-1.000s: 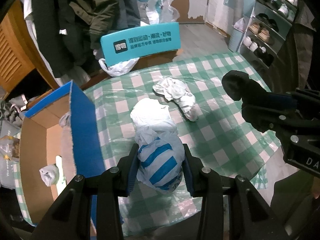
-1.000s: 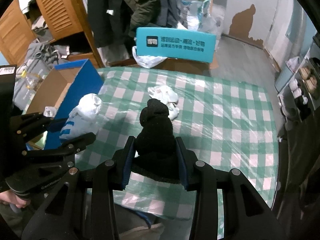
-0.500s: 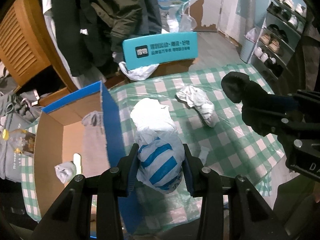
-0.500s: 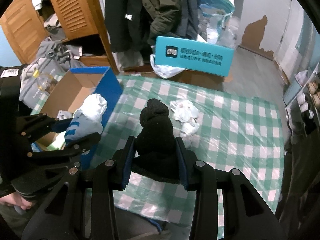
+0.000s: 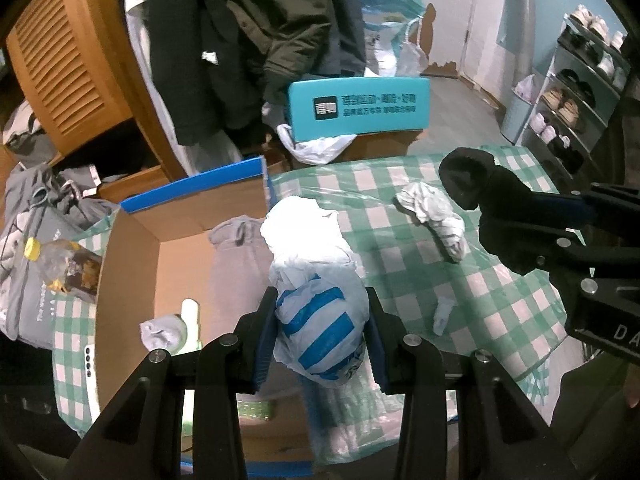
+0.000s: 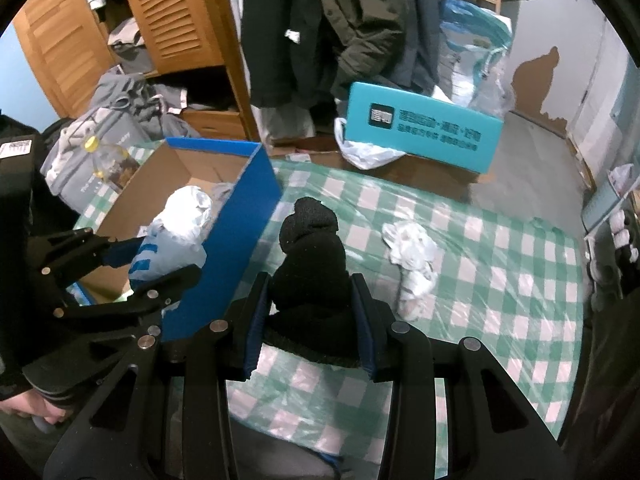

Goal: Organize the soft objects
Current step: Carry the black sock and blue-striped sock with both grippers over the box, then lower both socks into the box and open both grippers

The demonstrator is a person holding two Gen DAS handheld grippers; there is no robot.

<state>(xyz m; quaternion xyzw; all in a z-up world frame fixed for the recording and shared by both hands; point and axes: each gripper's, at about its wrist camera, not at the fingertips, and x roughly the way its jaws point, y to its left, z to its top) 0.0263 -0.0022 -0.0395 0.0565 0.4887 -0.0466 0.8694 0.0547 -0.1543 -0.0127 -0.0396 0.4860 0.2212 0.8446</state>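
My left gripper (image 5: pixel 320 308) is shut on a white plastic bag with blue stripes (image 5: pixel 308 248). The bag hangs over the right wall of an open cardboard box (image 5: pixel 192 208) with blue outer sides. In the right wrist view the same bag (image 6: pixel 180 216) sits in the left gripper (image 6: pixel 148 264), above the box (image 6: pixel 240 208). The right gripper (image 6: pixel 312 292) is shut on a black knitted piece (image 6: pixel 312 240) above the green checked tablecloth (image 6: pixel 500 280). A crumpled white cloth (image 6: pixel 412 248) lies on the table. The box holds a grey cloth (image 5: pixel 236 240) and a grey sock (image 5: pixel 160 330).
A teal box (image 5: pixel 360 108) stands on the floor behind the table, with dark coats (image 5: pixel 260 40) and a wooden wardrobe (image 5: pixel 72 68) further back. A shoe rack (image 5: pixel 580 100) is at the right. A bottle (image 5: pixel 60 264) lies left of the box. A small white scrap (image 5: pixel 442 314) is on the cloth.
Both grippers have carried their loads to the left. The striped bag was over the tablecloth and now hangs over the box's wall and opening. Both grips are unchanged.
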